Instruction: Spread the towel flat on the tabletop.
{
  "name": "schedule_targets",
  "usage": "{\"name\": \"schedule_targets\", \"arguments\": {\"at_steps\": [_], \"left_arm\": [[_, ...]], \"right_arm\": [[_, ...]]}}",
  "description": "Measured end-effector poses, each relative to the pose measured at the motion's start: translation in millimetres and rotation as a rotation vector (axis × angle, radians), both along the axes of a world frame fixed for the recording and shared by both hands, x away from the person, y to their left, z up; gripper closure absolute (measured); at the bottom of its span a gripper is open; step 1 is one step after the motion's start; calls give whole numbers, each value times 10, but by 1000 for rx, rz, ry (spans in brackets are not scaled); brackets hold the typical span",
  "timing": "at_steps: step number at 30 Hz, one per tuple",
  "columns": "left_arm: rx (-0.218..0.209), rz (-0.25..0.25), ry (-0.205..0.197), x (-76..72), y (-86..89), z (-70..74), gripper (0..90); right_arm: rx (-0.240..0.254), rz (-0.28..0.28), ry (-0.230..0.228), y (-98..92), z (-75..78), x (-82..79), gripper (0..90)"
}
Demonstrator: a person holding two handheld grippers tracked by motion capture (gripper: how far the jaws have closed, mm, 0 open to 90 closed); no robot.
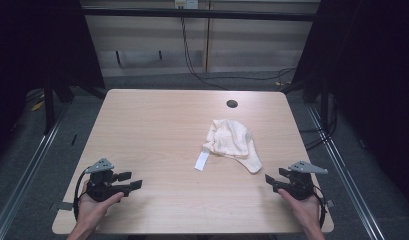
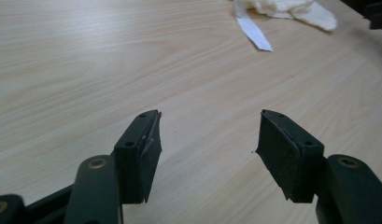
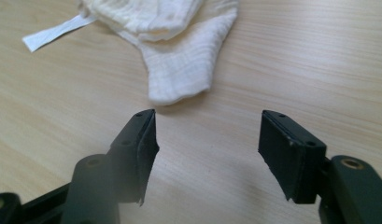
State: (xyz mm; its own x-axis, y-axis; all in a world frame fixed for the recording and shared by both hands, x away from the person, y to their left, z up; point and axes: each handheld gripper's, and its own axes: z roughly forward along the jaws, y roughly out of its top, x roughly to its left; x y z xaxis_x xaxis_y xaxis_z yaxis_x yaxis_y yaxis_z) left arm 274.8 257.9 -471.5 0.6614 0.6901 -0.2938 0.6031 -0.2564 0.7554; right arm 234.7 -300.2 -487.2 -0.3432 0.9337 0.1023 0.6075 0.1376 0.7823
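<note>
high view: the cloth [image 1: 228,142] lay crumpled on the counter [image 1: 157,130], right of centre, with a white tag [image 1: 202,161] sticking out at its near-left edge. the left tool [image 1: 128,181] sat at the near-left corner and the right tool [image 1: 270,181] at the near-right corner, each cradled in a hand resting on the counter. both pointed inward toward the middle, and both were apart from the cloth. this looked like a ready position, with the cloth lying between the two tools so either could reach it. the right tool was the nearer one. a round hole [image 1: 232,104] sat in the counter beyond the cloth. no box, bin or tray was in sight, so nothing was stored in anything.

left gripper view: the left tool [image 2: 207,135] stood open with bare counter between its jaws. the cloth [image 2: 286,9] and its tag [image 2: 254,32] lay far off at the upper right.

right gripper view: the right tool [image 3: 208,135] stood wide open and empty. the cloth [image 3: 174,42] lay just ahead, its rounded corner pointing toward the gap between the jaws but not touching them. a grasp on that corner seemed the likely next step.
</note>
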Motion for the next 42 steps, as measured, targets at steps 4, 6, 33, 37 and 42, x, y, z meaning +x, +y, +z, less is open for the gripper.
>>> {"name": "schedule_targets", "arguments": {"at_steps": [4, 6, 33, 37, 42], "left_arm": [[6, -9, -31, -30, -12, 36, 363], [22, -1, -44, -32, -17, 39, 362], [24, -43, -45, -3, -144, 20, 376], [32, -41, -57, -27, -110, 37, 369], [31, -18, -48, -4, -56, 20, 366]], "right_arm": [[7, -3, 31, -40, -22, 2, 363], [9, -3, 35, -41, -24, -1, 376], [45, 261, 77, 330, 130, 455, 554], [45, 261, 61, 362, 177, 578, 531], [57, 268, 61, 392, 276, 755, 532]]}}
